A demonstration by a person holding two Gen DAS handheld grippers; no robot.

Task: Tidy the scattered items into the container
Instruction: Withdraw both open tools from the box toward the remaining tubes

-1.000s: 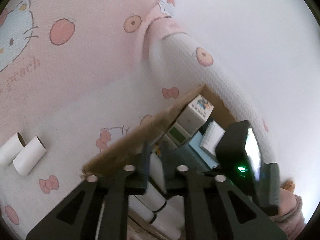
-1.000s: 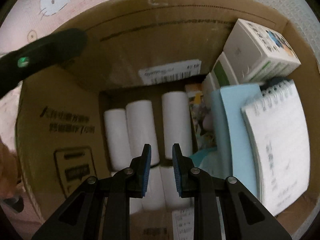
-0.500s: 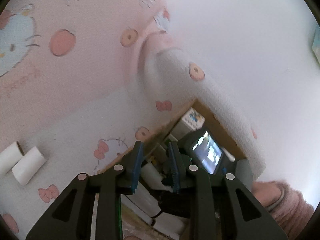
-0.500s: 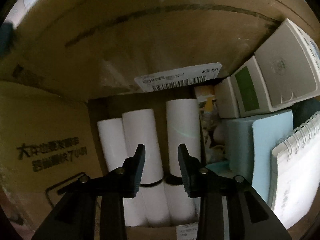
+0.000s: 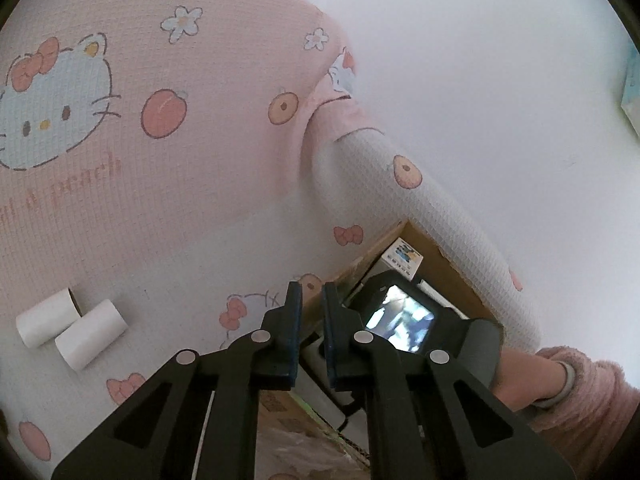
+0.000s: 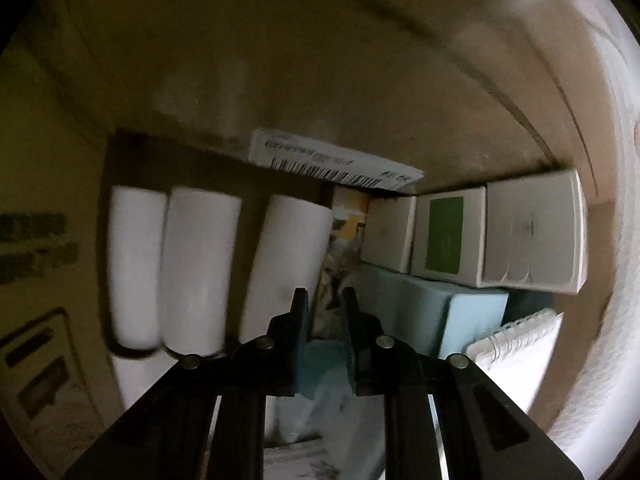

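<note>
The cardboard box stands on the Hello Kitty bedspread. Two white paper rolls lie loose on the bedspread at the left. My left gripper hangs above the box's near edge, jaws slightly apart and empty. My right gripper is deep inside the box, jaws a little apart and empty, over the gap between the white rolls and a light blue box. The right gripper's body with its lit screen shows in the left wrist view.
Inside the box are white and green cartons, a spiral notebook and a barcode label. A rolled bedspread edge borders the box. A hand in a pink sleeve holds the right gripper.
My right gripper has gone deeper into the box and shifted right, from over the rolls toward the blue box. My left gripper has lifted and drawn back from the box.
</note>
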